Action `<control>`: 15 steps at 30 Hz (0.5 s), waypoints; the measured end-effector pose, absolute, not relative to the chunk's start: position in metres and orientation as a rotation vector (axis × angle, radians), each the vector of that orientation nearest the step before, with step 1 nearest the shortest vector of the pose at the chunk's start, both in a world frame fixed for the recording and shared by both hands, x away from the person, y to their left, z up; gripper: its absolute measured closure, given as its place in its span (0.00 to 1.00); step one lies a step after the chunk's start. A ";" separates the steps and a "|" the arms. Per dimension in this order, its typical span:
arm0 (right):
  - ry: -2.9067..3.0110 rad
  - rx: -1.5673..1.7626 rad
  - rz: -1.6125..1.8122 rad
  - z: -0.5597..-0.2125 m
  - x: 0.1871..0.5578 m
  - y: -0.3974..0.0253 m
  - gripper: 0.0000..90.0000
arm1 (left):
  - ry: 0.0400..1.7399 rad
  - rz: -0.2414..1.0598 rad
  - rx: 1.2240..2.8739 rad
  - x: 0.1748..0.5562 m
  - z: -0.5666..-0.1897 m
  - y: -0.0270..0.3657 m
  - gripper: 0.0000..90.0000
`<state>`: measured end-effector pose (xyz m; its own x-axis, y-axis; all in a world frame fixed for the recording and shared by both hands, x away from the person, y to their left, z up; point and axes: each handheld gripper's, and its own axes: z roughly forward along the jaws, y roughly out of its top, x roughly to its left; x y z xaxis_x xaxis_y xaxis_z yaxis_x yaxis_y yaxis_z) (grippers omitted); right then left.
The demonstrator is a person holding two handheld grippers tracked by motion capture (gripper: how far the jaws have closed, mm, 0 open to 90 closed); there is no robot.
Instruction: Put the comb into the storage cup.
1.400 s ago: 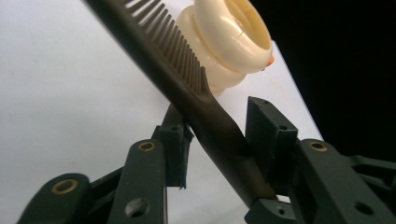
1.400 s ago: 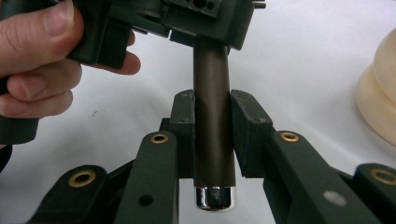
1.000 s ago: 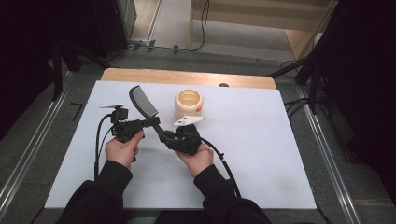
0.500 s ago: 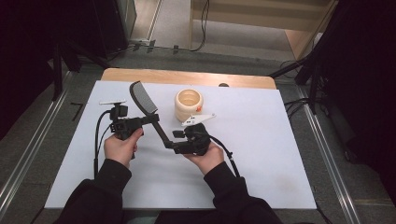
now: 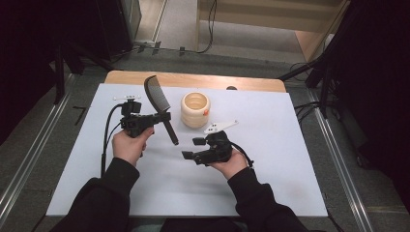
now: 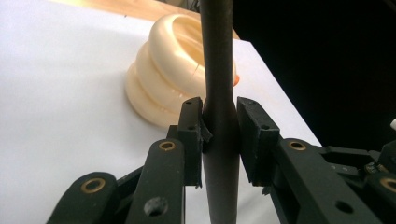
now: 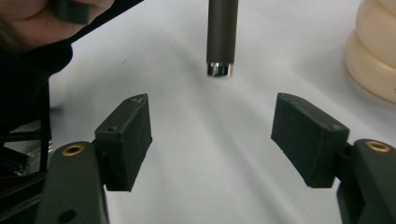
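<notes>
My high view looks down over the table point(image 5: 270, 193) | both gripper views sit close — sharing the cream pot point(image 5: 195, 109).

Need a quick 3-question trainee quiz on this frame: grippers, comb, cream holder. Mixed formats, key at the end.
1. True or false: the right gripper is clamped on the comb.
2. Which part of the comb sits between the left gripper jaws? A) the teeth B) the handle C) the tip of the handle
3. Fill in: the ribbed cream holder stands on the white ___.

Key: 1 false, its jaws are open and apart from the comb. 2 B. 3 table.
</notes>
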<state>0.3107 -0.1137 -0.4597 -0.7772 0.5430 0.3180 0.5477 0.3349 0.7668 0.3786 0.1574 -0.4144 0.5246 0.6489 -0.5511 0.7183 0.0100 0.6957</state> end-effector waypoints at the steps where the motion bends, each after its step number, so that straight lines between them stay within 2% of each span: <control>1: -2.549 -1.062 -1.470 -0.460 0.310 -0.117 0.29 | 1.161 -0.074 1.695 0.380 -0.413 0.156 0.81; 15: -2.646 -1.069 -1.341 -0.468 0.295 -0.161 0.27 | 1.112 -0.028 1.717 0.400 -0.392 0.143 0.81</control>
<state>0.2946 -0.1615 -0.4684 -0.7703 0.5737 0.2785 0.5638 0.4086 0.7177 0.4004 0.1426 -0.3918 0.5690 0.6528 -0.5000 0.6768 -0.0265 0.7357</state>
